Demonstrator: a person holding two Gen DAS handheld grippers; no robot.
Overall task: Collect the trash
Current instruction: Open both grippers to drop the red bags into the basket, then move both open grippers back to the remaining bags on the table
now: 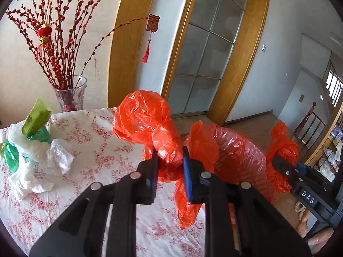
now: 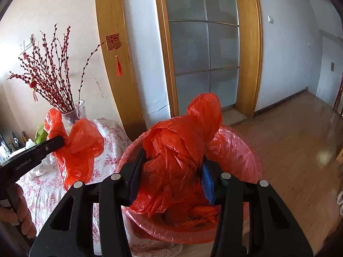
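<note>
A red plastic trash bag (image 1: 238, 150) lines a round bin (image 2: 246, 150) beside the table. My left gripper (image 1: 170, 162) is shut on one bunched handle of the bag (image 1: 145, 117), held over the table edge. My right gripper (image 2: 171, 171) is shut on the other bunched handle (image 2: 182, 145), above the bin's opening. Each gripper shows in the other's view: the right one (image 1: 285, 169) at the far right, the left one (image 2: 53, 143) at the left. Crumpled white and green plastic bags (image 1: 36, 150) lie on the table at the left.
The table has a white cloth with red flowers (image 1: 103, 150). A glass vase (image 1: 70, 94) of red branches stands at its back against the wall. A frosted glass door with a wooden frame (image 2: 203, 47) is behind. Wooden floor (image 2: 300, 132) lies to the right.
</note>
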